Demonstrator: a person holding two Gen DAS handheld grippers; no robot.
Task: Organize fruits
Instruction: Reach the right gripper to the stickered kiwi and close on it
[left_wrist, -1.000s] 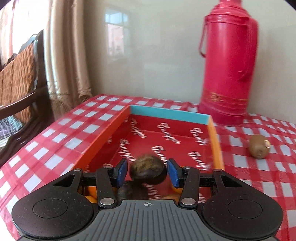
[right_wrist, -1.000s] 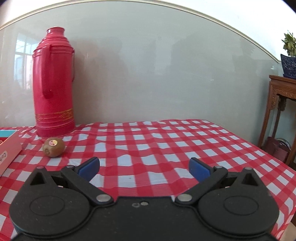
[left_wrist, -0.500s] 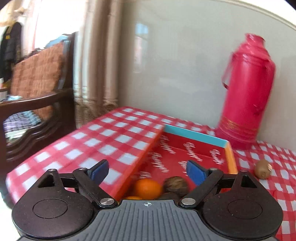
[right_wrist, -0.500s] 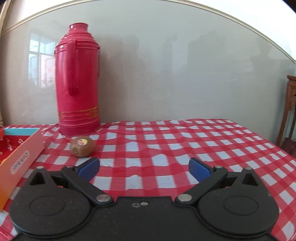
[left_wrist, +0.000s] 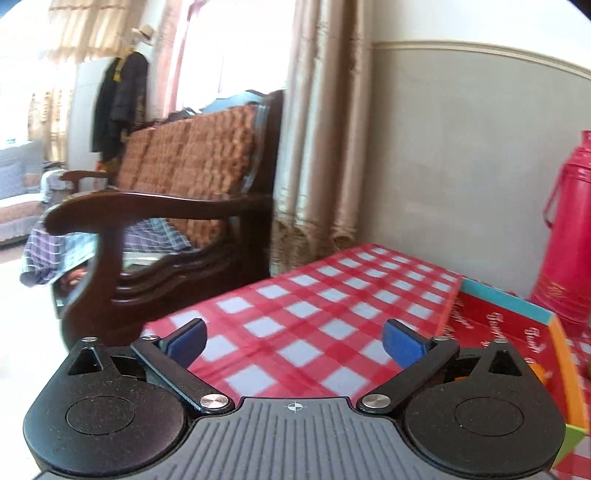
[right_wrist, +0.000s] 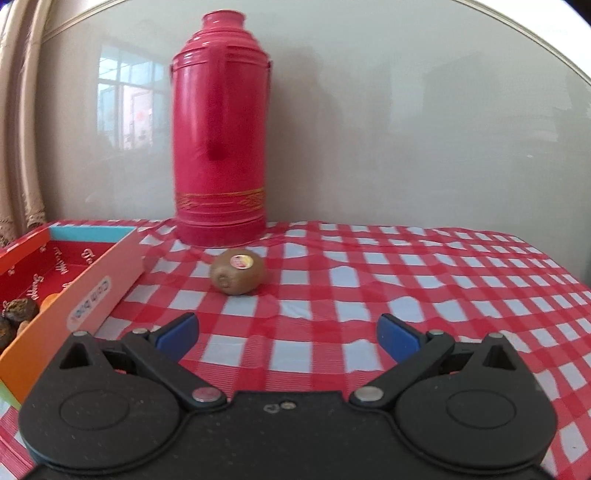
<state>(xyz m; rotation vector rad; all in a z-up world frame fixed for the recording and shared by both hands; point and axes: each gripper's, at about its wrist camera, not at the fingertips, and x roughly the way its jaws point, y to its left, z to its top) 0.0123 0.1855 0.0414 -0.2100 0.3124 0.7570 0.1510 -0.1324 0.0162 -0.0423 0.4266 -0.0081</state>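
Note:
A brown kiwi (right_wrist: 238, 271) with a sticker lies on the checked tablecloth, in front of my open, empty right gripper (right_wrist: 287, 334) and a little left of its middle. The orange and red box (right_wrist: 88, 291) stands to the left of the kiwi. Dark round fruits (right_wrist: 16, 312) and a bit of an orange fruit (right_wrist: 50, 300) show inside it. My left gripper (left_wrist: 293, 345) is open and empty over the tablecloth, left of the box (left_wrist: 565, 354).
A tall red thermos (right_wrist: 221, 147) stands behind the kiwi against the wall; it also shows in the left wrist view (left_wrist: 569, 229). A wooden armchair (left_wrist: 162, 218) and a curtain (left_wrist: 325, 147) stand beyond the table's left edge.
My left gripper let go of a dark fruit into the box, opened wide and swung left, away from the box. My right gripper turned left and came closer to the kiwi.

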